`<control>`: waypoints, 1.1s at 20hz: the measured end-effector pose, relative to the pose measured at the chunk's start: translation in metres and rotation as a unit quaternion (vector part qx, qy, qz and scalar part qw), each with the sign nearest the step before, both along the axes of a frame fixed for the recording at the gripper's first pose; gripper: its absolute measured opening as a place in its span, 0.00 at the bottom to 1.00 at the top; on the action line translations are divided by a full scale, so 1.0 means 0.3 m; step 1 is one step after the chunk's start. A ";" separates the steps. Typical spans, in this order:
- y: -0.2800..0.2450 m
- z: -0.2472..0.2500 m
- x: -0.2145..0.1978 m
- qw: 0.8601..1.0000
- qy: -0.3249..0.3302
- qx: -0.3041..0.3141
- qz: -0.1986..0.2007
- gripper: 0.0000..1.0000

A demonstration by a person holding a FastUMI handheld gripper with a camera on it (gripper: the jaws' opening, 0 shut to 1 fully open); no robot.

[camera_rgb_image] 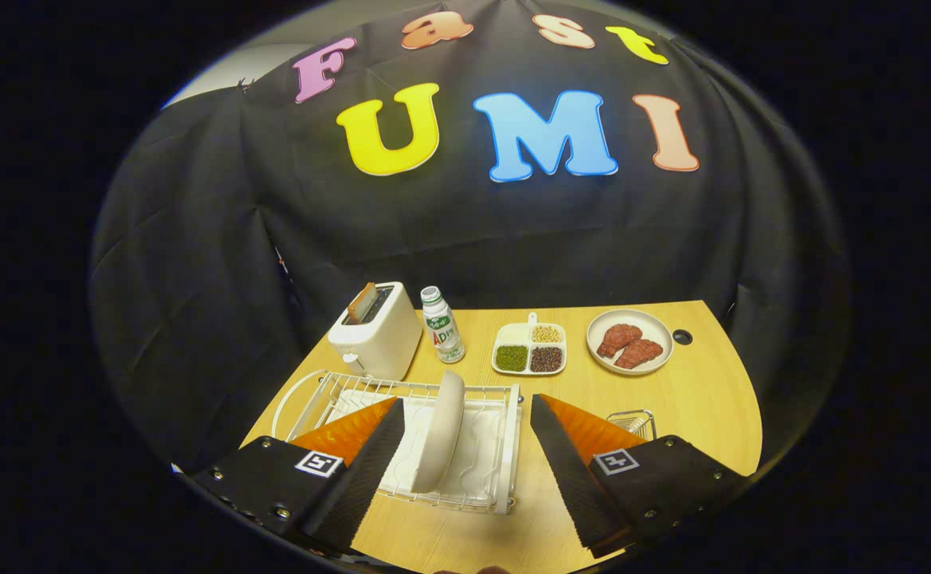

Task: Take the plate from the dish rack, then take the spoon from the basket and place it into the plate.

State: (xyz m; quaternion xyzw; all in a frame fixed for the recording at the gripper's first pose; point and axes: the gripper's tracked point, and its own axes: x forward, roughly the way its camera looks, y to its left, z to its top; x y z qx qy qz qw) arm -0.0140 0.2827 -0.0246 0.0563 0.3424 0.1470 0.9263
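Observation:
A white plate (pixel 441 430) stands on edge in the white wire dish rack (pixel 505 446), between my two fingers and just below their tips. My gripper (pixel 465 410) is open and hovers above the rack, touching nothing. Its fingers (pixel 370 458) are black with orange backs. A small wire basket (pixel 633 421) peeks out beside the right finger, to the right of the rack; I cannot make out the spoon in it.
Beyond the rack stand a white toaster (pixel 376 333) with a slice of toast, a small bottle (pixel 442 325), a divided dish of beans (pixel 529 349) and a plate of meat (pixel 630 341). The wooden table (pixel 697 399) ends at the black cloth.

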 end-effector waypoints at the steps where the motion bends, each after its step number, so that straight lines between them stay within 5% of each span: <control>1: 0.013 -0.020 0.001 1.000 0.015 -0.001 0.003 0.99; 22: 0.143 -0.389 0.134 0.976 0.203 -0.082 -0.018 1.00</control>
